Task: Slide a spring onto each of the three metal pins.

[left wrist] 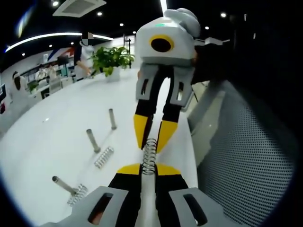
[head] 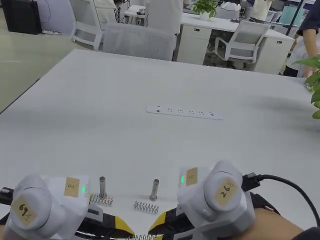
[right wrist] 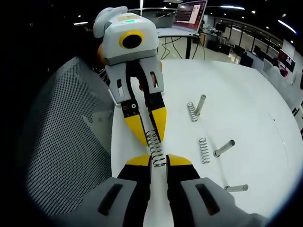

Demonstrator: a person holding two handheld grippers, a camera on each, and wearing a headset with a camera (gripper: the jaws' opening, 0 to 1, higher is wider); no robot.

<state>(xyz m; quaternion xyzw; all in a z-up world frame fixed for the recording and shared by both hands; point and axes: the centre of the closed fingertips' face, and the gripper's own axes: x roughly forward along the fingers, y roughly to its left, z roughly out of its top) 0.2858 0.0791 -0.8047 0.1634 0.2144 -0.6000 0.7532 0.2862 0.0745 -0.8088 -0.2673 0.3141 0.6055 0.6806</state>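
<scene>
Left claw (left wrist: pixel 148 169) and right claw (right wrist: pixel 158 161) (both closed) pinch one spring (left wrist: pixel 149 152)

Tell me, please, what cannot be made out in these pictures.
Left gripper view: the ends of the held spring are hidden inside the left claw and the right claw.
Left gripper view: the nearest loose spring is blurred near the edge; whether it touches its pin is unclear.
Head view: the bottom edge cuts off both claws' tips.

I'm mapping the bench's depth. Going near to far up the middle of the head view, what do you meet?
Left gripper and right gripper, both shut on the held spring → two upright metal pins → white power strip → grey office chair.
</scene>
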